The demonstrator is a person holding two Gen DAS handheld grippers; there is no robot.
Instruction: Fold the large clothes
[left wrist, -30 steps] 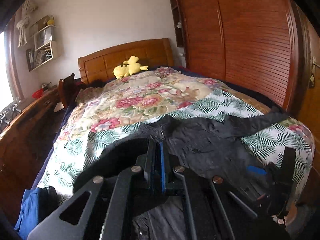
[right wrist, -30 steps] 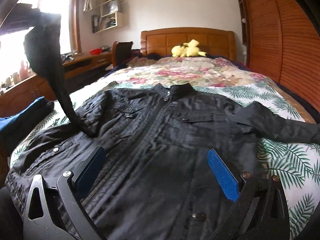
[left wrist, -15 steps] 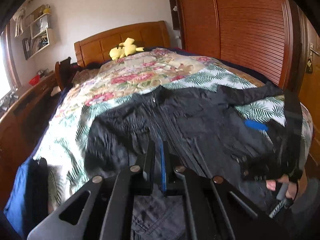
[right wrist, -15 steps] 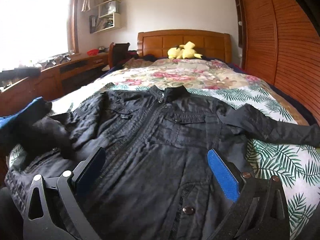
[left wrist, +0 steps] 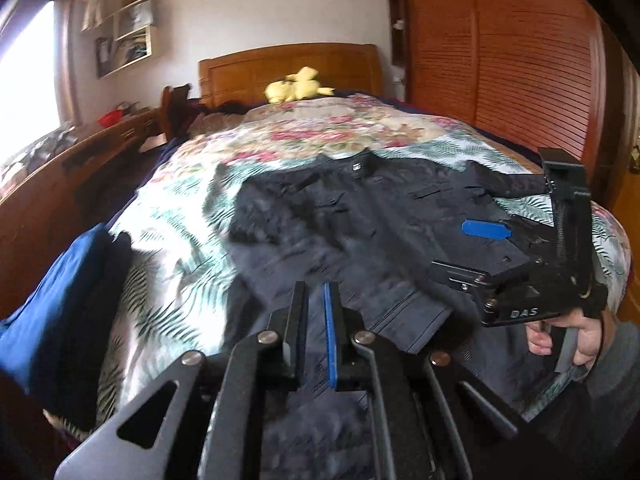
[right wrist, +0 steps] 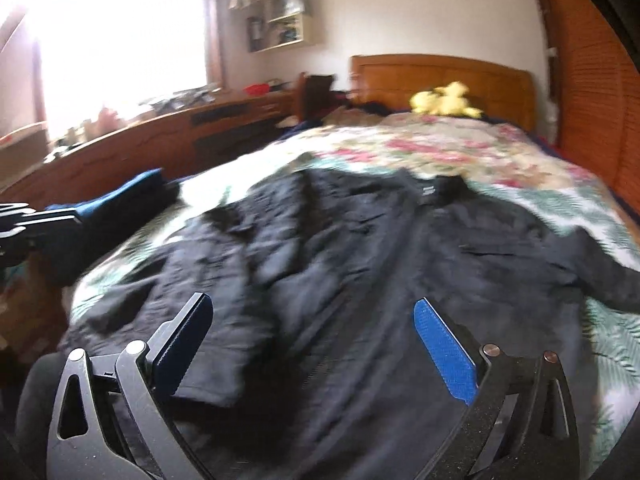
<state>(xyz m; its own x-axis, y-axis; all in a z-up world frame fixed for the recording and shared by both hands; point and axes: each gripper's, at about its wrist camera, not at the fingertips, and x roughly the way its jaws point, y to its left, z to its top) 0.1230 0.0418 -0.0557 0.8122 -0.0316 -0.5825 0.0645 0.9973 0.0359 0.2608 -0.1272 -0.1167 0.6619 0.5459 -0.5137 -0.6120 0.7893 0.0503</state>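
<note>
A black jacket [left wrist: 360, 216] lies front up on the bed, collar toward the headboard. It also shows in the right wrist view [right wrist: 360, 264]. Its left sleeve lies folded in over the body; its right sleeve [right wrist: 600, 268] stretches out to the right. My left gripper [left wrist: 316, 296] is nearly shut above the jacket's lower left edge, with only a narrow gap between the jaws and no cloth seen between them. My right gripper [right wrist: 312, 320] is open and empty above the jacket's hem; it also shows at the right of the left wrist view [left wrist: 520, 256].
The bed carries a floral and fern quilt [left wrist: 168, 240]. A yellow plush toy [left wrist: 296, 86] lies by the wooden headboard [left wrist: 288, 64]. Folded blue cloth [left wrist: 52, 300] sits at the bed's left edge. A wooden dresser [right wrist: 168, 136] runs along the left, a slatted wardrobe [left wrist: 500, 60] along the right.
The left sleeve was lifted high a second ago and now lies on the jacket body. My left gripper has dropped and pulled back toward the hem. The right gripper swung slightly left.
</note>
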